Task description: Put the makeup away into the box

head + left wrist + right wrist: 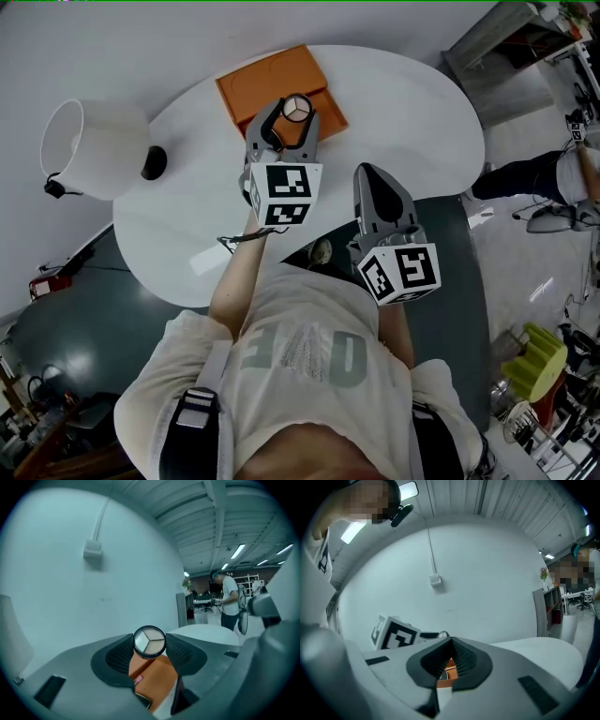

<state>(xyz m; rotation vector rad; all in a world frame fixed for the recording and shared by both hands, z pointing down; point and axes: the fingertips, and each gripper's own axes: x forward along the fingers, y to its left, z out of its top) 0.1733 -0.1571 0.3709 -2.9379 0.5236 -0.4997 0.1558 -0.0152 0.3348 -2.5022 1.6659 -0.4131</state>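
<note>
A round compact (298, 108) with three pale shades of makeup is held upright, and my left gripper (294, 116) is shut on its black rim. It hangs over the near right part of the flat orange box (270, 79) on the white table (412, 103). In the left gripper view the compact (149, 642) sits between the two dark pads, with the orange box (157, 679) below. My right gripper (367, 172) is shut on nothing, to the right of the left one and nearer me. In its own view my right gripper (451, 642) shows a sliver of the box (449, 671) under its touching tips.
A white lampshade (86, 150) and a small black object (155, 162) sit at the table's left end. Grey-green flooring lies under the table's near edge. A person (229, 601) stands far off to the right, by shelves and clutter.
</note>
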